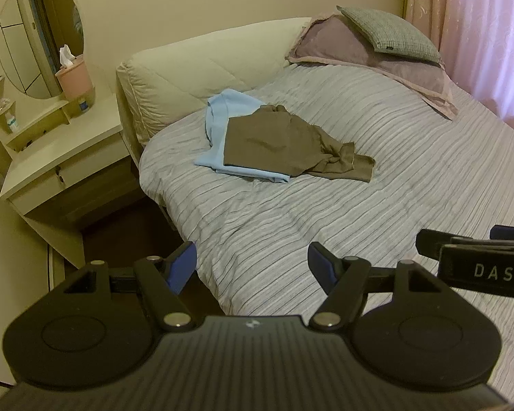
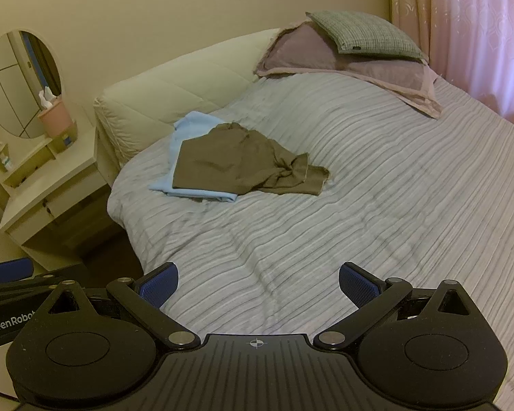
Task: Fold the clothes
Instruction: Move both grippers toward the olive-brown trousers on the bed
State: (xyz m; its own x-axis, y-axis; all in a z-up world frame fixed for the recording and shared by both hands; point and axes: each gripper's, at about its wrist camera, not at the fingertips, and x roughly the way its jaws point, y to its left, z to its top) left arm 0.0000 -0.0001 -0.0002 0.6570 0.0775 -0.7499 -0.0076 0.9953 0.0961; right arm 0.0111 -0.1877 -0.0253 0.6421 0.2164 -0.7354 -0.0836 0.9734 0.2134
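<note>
Two stacked pillows (image 1: 377,48) at bed head; pink tissue holder (image 1: 73,77) on dresser (image 1: 61,150) beside oval mirror (image 1: 39,37).

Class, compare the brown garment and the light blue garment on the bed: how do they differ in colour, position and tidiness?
The brown garment lies on top; the light blue garment lies underneath, mostly covered. The brown garment is dark and olive-brown, the light blue garment pale. The brown garment is bunched and twisted at its right end, while the visible part of the light blue garment lies flatter. Both rest unfolded on the striped bedspread, untouched by either tool.
</note>
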